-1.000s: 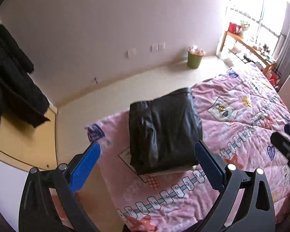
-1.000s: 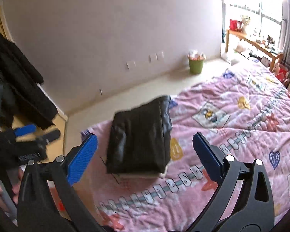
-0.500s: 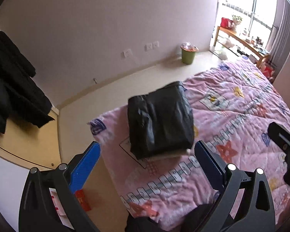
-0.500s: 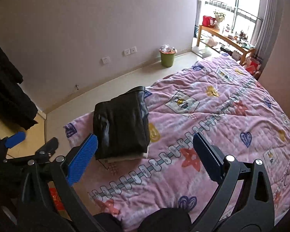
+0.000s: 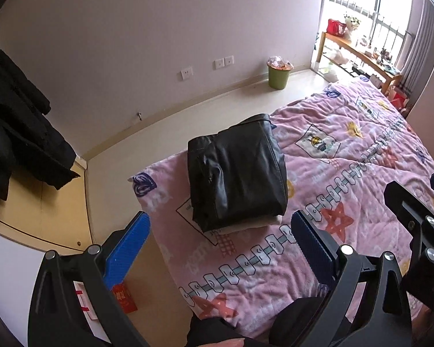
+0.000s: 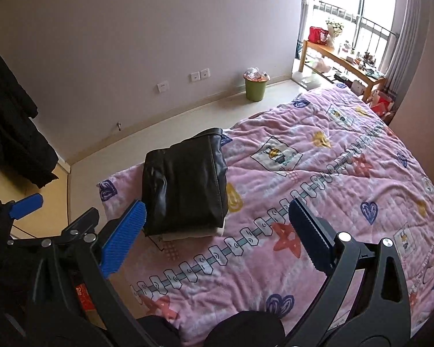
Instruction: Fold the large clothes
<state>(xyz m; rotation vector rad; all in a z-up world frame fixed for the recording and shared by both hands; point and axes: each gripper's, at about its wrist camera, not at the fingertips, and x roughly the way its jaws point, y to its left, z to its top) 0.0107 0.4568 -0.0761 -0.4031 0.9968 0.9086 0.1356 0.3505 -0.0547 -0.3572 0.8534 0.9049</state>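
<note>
Blue-padded fingers point(image 5: 127, 243) wide apart, empty.

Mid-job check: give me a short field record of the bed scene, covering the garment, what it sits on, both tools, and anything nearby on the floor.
garment: black folded garment, compact rectangular bundle, near the bed's corner
under garment: a light folded layer shows at its near edge
surface: pink patterned blanket
left tool: open, empty, held above and short of the bundle
right tool: open, empty, not touching the bundle
floor: green bin by the wall, with rubbish in it
side: dark coats hanging on the left
</note>
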